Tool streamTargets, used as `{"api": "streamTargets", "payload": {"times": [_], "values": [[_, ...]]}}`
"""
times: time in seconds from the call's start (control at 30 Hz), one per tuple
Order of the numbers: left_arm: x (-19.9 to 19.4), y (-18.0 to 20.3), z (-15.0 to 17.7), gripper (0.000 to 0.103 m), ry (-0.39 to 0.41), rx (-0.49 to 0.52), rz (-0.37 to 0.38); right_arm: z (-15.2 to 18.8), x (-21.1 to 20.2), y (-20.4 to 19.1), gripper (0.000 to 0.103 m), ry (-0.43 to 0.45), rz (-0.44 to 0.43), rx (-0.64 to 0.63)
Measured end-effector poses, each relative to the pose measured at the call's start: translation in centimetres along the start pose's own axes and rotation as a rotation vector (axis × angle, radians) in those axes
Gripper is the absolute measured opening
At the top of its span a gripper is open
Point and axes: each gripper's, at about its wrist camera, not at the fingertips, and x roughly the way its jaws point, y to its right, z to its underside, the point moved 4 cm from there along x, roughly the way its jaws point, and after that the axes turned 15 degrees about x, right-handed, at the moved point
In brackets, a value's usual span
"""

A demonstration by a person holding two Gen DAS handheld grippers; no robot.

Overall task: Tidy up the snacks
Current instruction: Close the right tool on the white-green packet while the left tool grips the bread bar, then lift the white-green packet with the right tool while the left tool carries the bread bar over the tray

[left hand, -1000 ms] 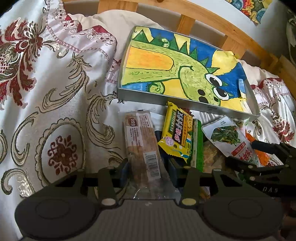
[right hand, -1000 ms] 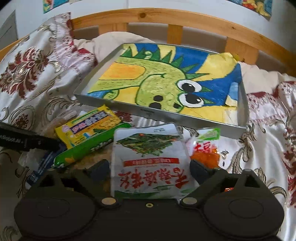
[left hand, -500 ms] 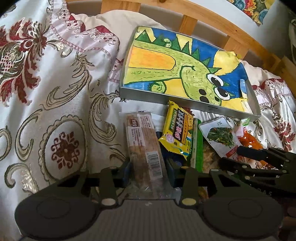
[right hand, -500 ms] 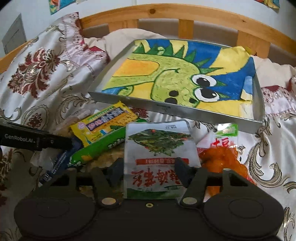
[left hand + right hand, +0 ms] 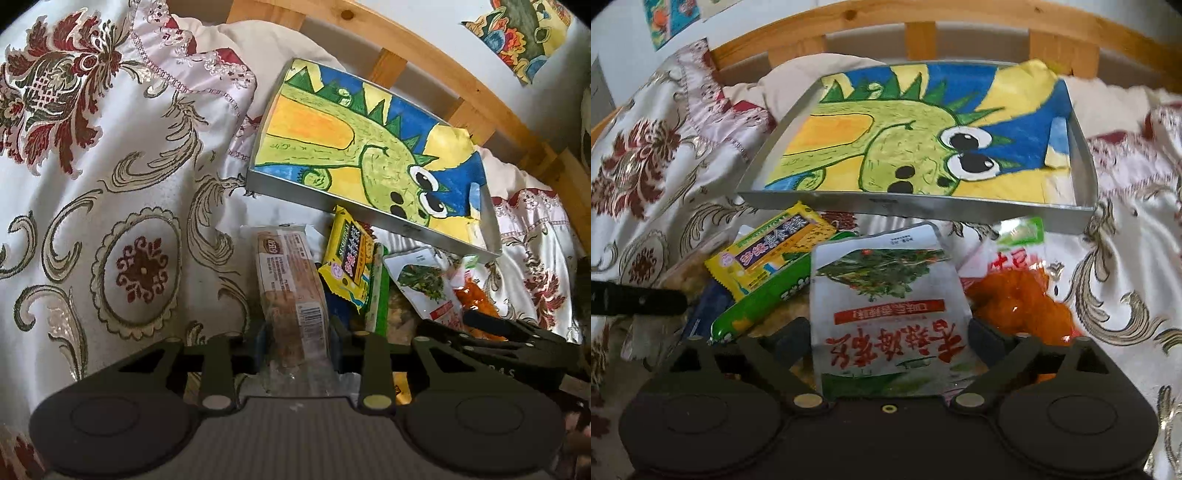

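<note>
While six snack packets lie heaped on a floral bedspread (image 5: 110, 166) before one dinosaur-painted metal tray (image 5: 1082, 144), the left gripper (image 5: 295, 338) pinches a clear-wrapped brown pastry (image 5: 291, 291); the right gripper (image 5: 890, 336) is opening, fingers wide around a white-and-green vegetable pouch (image 5: 886, 295).

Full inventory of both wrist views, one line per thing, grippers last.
tray: 1, silver, dinosaur drawing as liner, on the bed behind the snacks
white pouch: 1, green leaf print, between the right gripper's pads
brown snack pack: 1, clear wrapper, clamped in the left gripper
yellow packet: 1, lying on the green stick
green stick: 1, left of the white pouch
orange snack bag: 1, right of the white pouch
bedspread: white, red floral
headboard: wooden
left gripper: black, shut
right gripper: black, jaws opening
</note>
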Motion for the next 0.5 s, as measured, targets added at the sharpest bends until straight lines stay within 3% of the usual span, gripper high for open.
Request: {"api": "streamTargets", "payload": {"times": [0.13,0.27,0.5], "values": [[-0.7,0.4,0.0,0.036,0.022,-0.005,0.022,0.2,0.5,-0.3,0.096,-0.033,-0.032,-0.013],[-1.3,0.8,-0.1,0.036,0.048,-0.003,0.055,0.4,0.3,-1.1,0.080,-0.046,-0.056,-0.033],[-1.2,1.6,-0.2,0.036,0.078,0.000,0.118,0.3,-0.3,-1.4,0.071,-0.037,-0.075,-0.026]]}}
